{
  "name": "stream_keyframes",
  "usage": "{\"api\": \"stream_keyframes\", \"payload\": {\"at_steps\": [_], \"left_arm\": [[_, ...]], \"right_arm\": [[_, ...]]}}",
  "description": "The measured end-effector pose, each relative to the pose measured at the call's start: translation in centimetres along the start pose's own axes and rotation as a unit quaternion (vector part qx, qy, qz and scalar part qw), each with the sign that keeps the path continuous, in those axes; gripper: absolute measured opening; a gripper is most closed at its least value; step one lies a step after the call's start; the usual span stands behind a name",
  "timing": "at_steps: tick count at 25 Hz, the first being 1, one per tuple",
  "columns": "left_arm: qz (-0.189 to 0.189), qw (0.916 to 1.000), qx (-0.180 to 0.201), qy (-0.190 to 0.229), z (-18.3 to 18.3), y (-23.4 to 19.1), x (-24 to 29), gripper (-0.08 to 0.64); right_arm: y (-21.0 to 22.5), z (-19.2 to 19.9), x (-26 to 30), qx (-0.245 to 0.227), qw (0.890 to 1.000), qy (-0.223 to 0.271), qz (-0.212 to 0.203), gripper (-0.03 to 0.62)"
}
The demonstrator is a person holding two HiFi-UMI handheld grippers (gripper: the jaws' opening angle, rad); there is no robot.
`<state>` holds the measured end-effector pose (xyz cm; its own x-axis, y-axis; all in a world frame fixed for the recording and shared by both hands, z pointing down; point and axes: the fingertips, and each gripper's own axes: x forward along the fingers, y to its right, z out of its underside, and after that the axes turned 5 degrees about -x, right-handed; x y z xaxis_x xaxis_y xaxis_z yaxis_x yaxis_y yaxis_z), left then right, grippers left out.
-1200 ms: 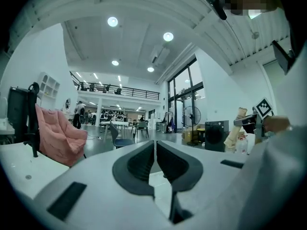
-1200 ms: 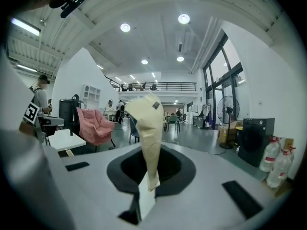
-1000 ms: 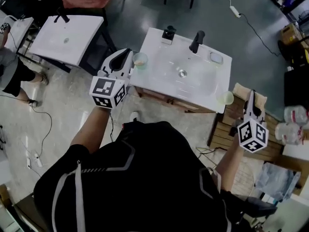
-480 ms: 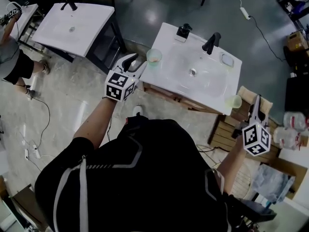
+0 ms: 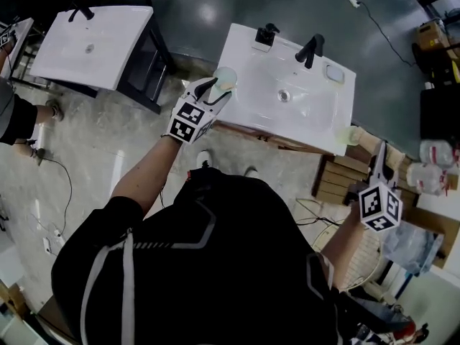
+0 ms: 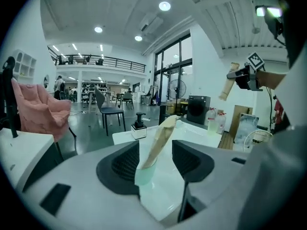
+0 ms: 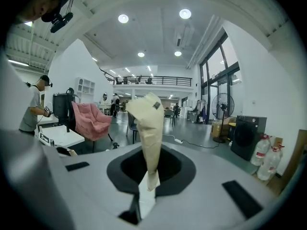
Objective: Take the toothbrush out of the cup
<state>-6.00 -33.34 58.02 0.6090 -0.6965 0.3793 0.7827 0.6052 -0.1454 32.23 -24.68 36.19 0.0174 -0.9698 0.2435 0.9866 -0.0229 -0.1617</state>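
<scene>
The cup (image 6: pixel 145 172) stands on the near left corner of the sink (image 5: pixel 309 113), and the toothbrush (image 6: pixel 161 135), wrapped in tan paper, is in it. The left gripper (image 6: pixel 158 163) points at that corner and is much the nearer of the two. Its fingers (image 6: pixel 125 163) have just been opening and now stand wide, one on each side of the cup, with neither pad pressing on cup or wrapper.

The next move turns on the toothbrush's lean. In the left gripper view its long axis runs from the cup's mouth up and to the right, so the top end sits above and a little right of the gap between the fingers. As they stand, the fingers are level with the cup rather than the stem. I judge they must come higher before closing, or they will take the cup too.

The right gripper (image 7: pixel 146 190) is well apart, off the sink's right end. It is clamped on the other toothbrush (image 7: pixel 147 128), also paper-wrapped and upright
</scene>
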Motion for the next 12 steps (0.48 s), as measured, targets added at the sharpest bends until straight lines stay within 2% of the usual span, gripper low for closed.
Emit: {"api": "stream_keyframes", "payload": {"at_steps": [9, 12], "left_arm": [[0.046, 0.9986, 0.026, 0.003, 0.1, 0.2, 2.5, 0.207], [0.048, 0.9986, 0.018, 0.012, -0.3, 0.2, 2.6, 0.147]], "right_arm": [[0.4, 1.4, -3.1, -0.006, 0.999, -0.019, 0.049, 0.015], [0.6, 1.6, -4.1, -0.002, 0.998, -0.019, 0.06, 0.015]]}}
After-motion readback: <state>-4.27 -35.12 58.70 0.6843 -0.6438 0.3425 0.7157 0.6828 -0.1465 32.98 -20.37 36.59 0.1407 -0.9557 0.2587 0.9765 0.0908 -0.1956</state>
